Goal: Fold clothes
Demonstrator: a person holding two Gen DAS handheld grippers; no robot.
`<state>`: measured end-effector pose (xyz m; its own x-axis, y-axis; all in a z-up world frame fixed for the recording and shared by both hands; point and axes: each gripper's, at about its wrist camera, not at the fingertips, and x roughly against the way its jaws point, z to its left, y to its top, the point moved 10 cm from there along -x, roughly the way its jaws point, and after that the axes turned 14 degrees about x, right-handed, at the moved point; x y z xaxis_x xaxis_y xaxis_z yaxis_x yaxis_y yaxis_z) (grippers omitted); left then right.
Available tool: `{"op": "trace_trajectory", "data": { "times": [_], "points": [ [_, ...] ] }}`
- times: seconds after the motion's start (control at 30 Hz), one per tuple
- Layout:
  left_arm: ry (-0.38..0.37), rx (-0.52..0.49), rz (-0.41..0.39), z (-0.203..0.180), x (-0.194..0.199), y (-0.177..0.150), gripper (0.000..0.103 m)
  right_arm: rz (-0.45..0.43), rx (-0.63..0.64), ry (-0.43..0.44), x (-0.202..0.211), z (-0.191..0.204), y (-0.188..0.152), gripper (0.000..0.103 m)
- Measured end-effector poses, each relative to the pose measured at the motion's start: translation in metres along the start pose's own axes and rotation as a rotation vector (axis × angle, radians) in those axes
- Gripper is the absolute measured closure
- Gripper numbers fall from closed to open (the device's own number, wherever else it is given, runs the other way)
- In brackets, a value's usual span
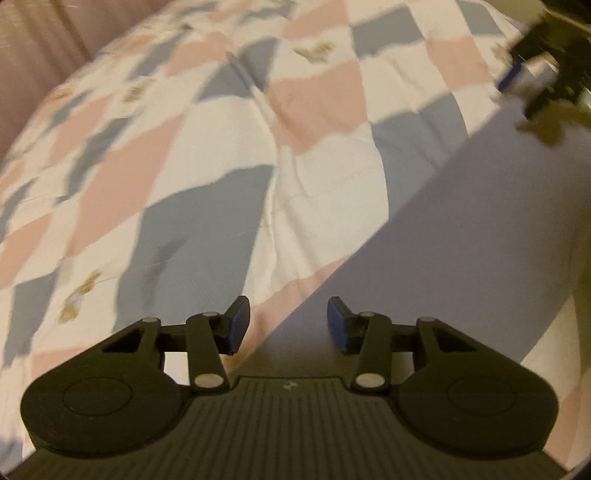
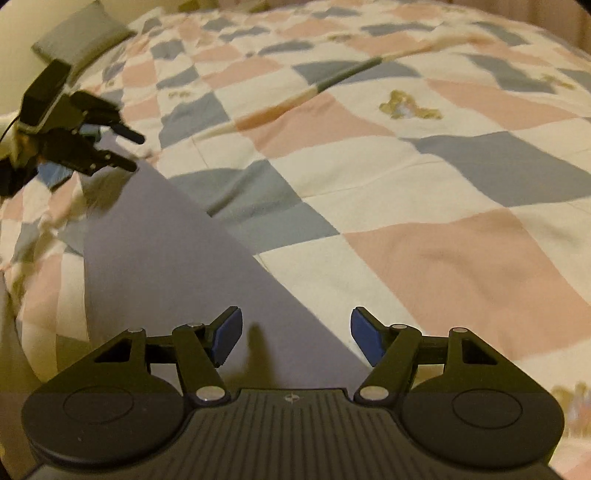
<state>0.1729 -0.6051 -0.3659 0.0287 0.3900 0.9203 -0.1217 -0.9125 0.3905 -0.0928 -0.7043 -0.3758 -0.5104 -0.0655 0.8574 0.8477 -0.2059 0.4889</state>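
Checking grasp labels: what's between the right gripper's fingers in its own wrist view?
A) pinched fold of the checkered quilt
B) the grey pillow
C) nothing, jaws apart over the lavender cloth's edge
C: the right gripper has its blue pads spread, with the flat lavender cloth lying ungripped beneath on the checkered quilt.

A bed fills both views, covered by a quilt [image 2: 424, 192] in a checked pattern of pink, grey-blue and cream squares, some cream squares carrying a small printed figure. The quilt lies rumpled, with a long raised crease running across it. Beyond the quilt's far left edge in the right wrist view rests a grey pillow [image 2: 79, 31]. Past the quilt's far edge in the left wrist view hangs a brownish curtain [image 1: 40, 40]. The light is dim and warm.
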Motion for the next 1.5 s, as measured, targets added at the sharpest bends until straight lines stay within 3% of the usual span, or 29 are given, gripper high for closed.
{"op": "trace_trajectory", "data": {
  "times": [0.1,0.17,0.2,0.27,0.3,0.37,0.4,0.47,0.53,0.67,0.77,0.9,0.97,1.1,1.17,1.2,1.23,1.27,1.33,1.4,1.5],
  "points": [
    [-0.070,-0.041,0.063,0.007,-0.017,-0.004,0.061,0.037,0.013,0.024,-0.010,-0.002,0.000,0.038],
    [-0.101,-0.023,0.082,0.011,-0.023,-0.007,0.063,0.063,0.021,0.038,-0.017,-0.003,-0.001,0.051],
    [-0.113,-0.023,0.090,0.010,-0.026,-0.008,0.068,0.076,0.025,0.046,-0.020,-0.003,-0.001,0.058],
    [-0.136,-0.029,0.105,0.007,-0.031,-0.013,0.077,0.101,0.032,0.061,-0.026,-0.004,-0.002,0.059],
    [-0.135,-0.045,0.107,0.003,-0.033,-0.016,0.084,0.114,0.036,0.068,-0.029,-0.005,-0.002,0.064],
    [-0.113,-0.082,0.099,-0.004,-0.033,-0.022,0.097,0.139,0.044,0.084,-0.034,-0.004,-0.003,0.095],
    [-0.087,-0.113,0.086,-0.009,-0.032,-0.026,0.101,0.146,0.059,0.077,-0.033,0.000,-0.004,0.102],
    [-0.035,-0.164,0.055,-0.016,-0.025,-0.032,0.103,0.147,0.106,0.023,-0.027,0.009,-0.004,0.102],
    [0.037,-0.189,0.005,-0.023,-0.006,-0.038,0.103,0.120,0.154,-0.087,-0.012,0.018,-0.001,0.102],
    [0.179,-0.156,-0.136,-0.035,0.055,-0.048,0.103,-0.017,0.212,-0.314,0.049,0.059,0.005,0.103],
    [0.242,-0.078,-0.190,-0.063,0.121,-0.088,0.103,-0.087,0.271,-0.444,0.103,0.122,-0.012,0.103],
    [0.260,0.029,-0.186,-0.119,0.191,-0.159,0.102,-0.097,0.240,-0.490,0.143,0.215,-0.061,0.103],
    [0.238,0.099,-0.144,-0.150,0.212,-0.202,0.102,-0.062,0.180,-0.485,0.146,0.257,-0.096,0.103],
    [0.179,0.274,-0.106,-0.174,0.208,-0.232,0.102,0.092,0.049,-0.418,0.115,0.313,-0.172,0.102],
    [0.150,0.362,-0.088,-0.186,0.206,-0.245,0.102,0.206,-0.031,-0.383,0.096,0.328,-0.210,0.101],
    [0.135,0.406,-0.079,-0.192,0.205,-0.252,0.101,0.254,-0.068,-0.371,0.091,0.331,-0.224,0.095],
    [0.120,0.450,-0.070,-0.198,0.204,-0.259,0.102,0.256,-0.111,-0.372,0.094,0.329,-0.228,0.094],
    [0.104,0.493,-0.061,-0.204,0.203,-0.265,0.101,0.229,-0.161,-0.379,0.102,0.325,-0.228,0.091],
    [0.074,0.581,-0.043,-0.216,0.201,-0.278,0.097,0.124,-0.322,-0.421,0.126,0.299,-0.220,0.069],
    [0.043,0.668,-0.024,-0.228,0.199,-0.291,0.094,-0.003,-0.518,-0.455,0.153,0.265,-0.212,0.061],
    [0.003,0.800,-0.017,-0.240,0.194,-0.299,0.092,-0.257,-0.988,-0.395,0.176,0.203,-0.227,0.056]
  ]
}}
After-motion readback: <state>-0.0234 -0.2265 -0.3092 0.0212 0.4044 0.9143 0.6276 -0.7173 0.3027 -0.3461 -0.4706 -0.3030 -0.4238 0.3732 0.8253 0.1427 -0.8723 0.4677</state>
